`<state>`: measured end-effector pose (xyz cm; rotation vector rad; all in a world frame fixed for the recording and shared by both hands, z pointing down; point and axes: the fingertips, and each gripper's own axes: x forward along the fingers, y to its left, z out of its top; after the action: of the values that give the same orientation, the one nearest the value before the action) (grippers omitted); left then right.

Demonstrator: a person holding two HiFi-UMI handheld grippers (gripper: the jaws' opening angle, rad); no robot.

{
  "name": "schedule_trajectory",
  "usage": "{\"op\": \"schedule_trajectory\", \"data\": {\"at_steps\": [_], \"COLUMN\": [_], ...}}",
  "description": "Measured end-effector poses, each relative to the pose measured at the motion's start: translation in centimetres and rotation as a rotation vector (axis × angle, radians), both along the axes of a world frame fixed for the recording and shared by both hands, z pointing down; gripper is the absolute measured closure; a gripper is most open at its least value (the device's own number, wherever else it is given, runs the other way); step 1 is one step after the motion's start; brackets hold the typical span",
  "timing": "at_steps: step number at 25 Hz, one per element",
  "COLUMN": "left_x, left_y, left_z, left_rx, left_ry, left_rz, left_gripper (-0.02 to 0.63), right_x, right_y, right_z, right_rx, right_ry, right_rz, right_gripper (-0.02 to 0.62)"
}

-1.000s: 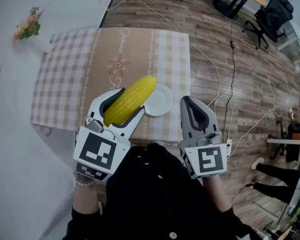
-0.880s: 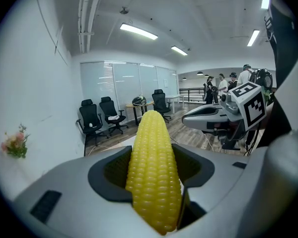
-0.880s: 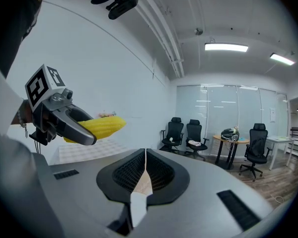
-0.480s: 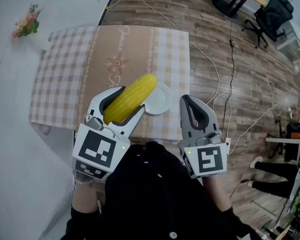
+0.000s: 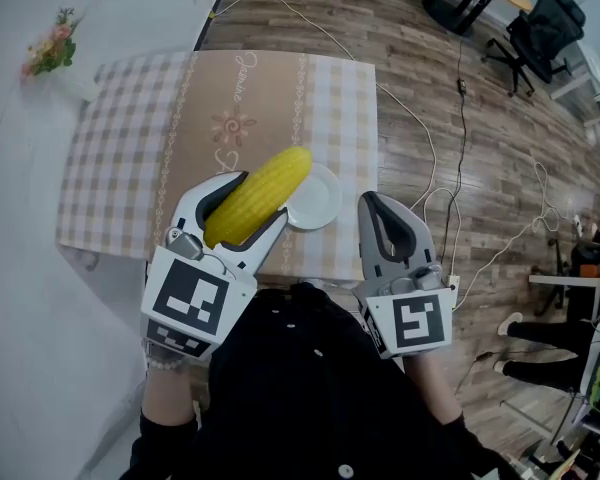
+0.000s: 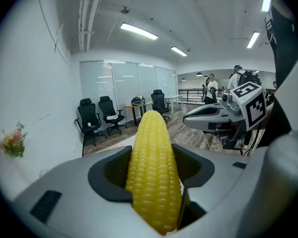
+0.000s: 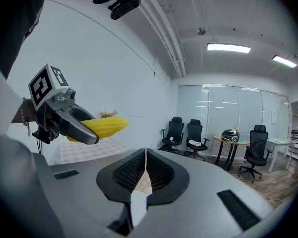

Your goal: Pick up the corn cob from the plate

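Barely moved: left gripper (image 5: 257, 197) fingers clamp corn cob (image 5: 278, 177) by plate (image 5: 323, 206), right gripper (image 5: 371, 201) fingers together, empty.

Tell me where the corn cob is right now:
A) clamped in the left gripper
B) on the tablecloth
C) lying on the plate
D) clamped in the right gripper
A: the left gripper is shut on the corn cob, holding it off the plate, while the right gripper is shut on nothing.

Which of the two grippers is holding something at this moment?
The left gripper: its jaws are closed on the yellow corn cob. The right gripper has its jaws together, with nothing between them.
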<state>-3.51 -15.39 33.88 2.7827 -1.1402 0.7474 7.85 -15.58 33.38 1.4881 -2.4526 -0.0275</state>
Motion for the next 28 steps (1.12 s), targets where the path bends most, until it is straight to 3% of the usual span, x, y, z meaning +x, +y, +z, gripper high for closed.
{"op": "schedule_trajectory", "data": {"at_steps": [28], "left_x": [0.64], "left_y": [0.35], "left_z": [0.5], "left_rx": [-0.007], "left_ry": [-0.017], "left_rz": [0.028], "left_gripper": [0.347], "right_x": [0.37], "right_y": [0.34], "right_z": [0.46], "right_rx": [-0.015], "right_ry": [0.016], "right_rz": [0.005], "right_gripper": [0.551]}}
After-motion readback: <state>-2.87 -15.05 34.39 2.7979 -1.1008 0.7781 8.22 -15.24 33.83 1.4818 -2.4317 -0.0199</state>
